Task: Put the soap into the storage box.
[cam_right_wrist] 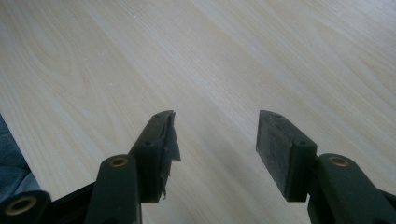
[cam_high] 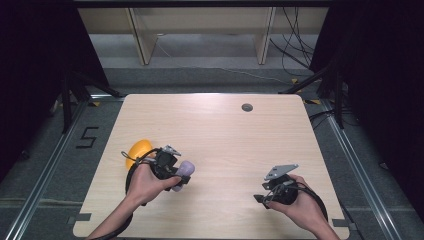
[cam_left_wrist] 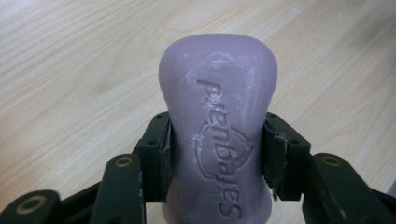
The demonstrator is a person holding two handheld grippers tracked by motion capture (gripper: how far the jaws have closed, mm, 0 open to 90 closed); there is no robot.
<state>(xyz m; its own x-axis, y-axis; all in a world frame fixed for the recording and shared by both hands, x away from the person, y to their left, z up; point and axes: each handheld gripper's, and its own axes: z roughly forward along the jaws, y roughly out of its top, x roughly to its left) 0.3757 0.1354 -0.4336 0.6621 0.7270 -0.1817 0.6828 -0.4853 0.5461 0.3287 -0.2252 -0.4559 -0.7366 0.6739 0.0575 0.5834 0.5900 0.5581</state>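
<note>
Far left on the wooden table (cam_high: 215, 125), near the left edge: a yellow rounded object (cam_high: 138, 149), partly hidden behind the left gripper, exact shape hard to tell. Just right of it, the left gripper (cam_high: 181, 175), gripped by the left hand (cam_high: 146, 183) coming in from the near edge, cable looping round the wrist. Clamped between its jaws: a purple soap bar (cam_left_wrist: 218, 126), pinched at its narrow waist, both pads pressed flat against its sides. Embossed lettering on the bar's upper face, read upside down in the left gripper view, with pale scuffing around the letters. Wider rounded end pointing away from the gripper and toward the right of the table; in the high view, seen as a small lilac lump (cam_high: 184, 171) at the gripper's tip. Whether resting on the wood or lifted just off it, impossible to tell.

Bare pale wood in the middle, grain running left to right. A small round grey cable hole (cam_high: 247, 107) near the far edge, right of centre.

Well apart, toward the near right corner: the right gripper (cam_high: 259, 199), held in the right hand (cam_high: 300, 206), grey three-cornered plate on top, tips aimed left. Jaws spread wide, bare tabletop between the pads (cam_right_wrist: 275, 144), holding no object. Left pad's lining frayed and peeling at the edge.
</note>
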